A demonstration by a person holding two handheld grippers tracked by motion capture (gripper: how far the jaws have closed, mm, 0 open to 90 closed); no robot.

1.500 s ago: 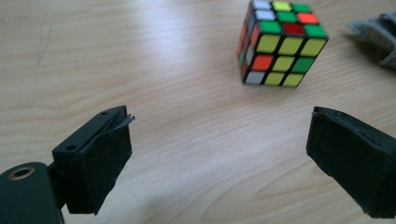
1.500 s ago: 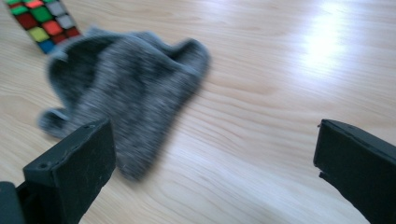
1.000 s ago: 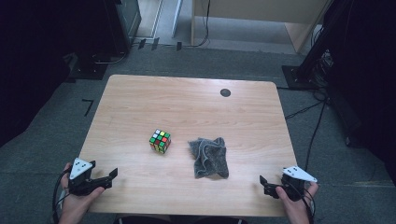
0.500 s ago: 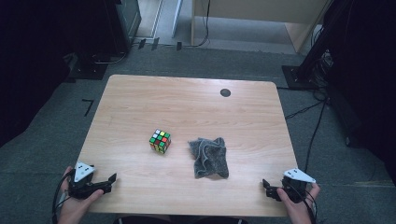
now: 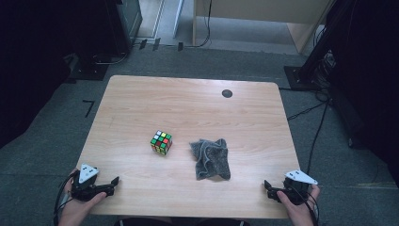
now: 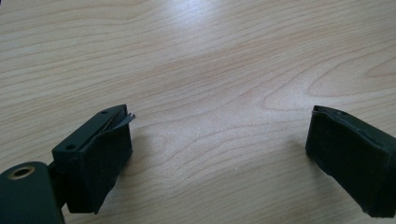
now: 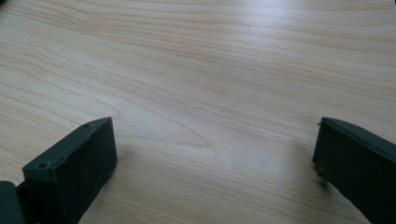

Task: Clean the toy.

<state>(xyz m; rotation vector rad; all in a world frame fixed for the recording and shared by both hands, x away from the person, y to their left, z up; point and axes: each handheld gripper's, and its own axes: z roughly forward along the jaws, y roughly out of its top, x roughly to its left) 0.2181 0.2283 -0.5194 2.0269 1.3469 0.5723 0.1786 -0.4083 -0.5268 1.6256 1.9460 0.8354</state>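
Since the earlier frame, both grippers have drawn back slightly toward the near edge of the tabletop (image 5: pixel 141 99); cube and cloth have not moved. Left gripper (image 5: pixel 113 181) rests at the near left corner, jaws spread, holding nothing. Right gripper (image 5: pixel 267 186) rests at the near right corner, jaws likewise spread and empty. The cube (image 5: pixel 161 142) sits near the tabletop centre; the cloth (image 5: pixel 211 158) lies crumpled just to its right, apart from it. Judged progress: no handling begun; approach and grasp remain.
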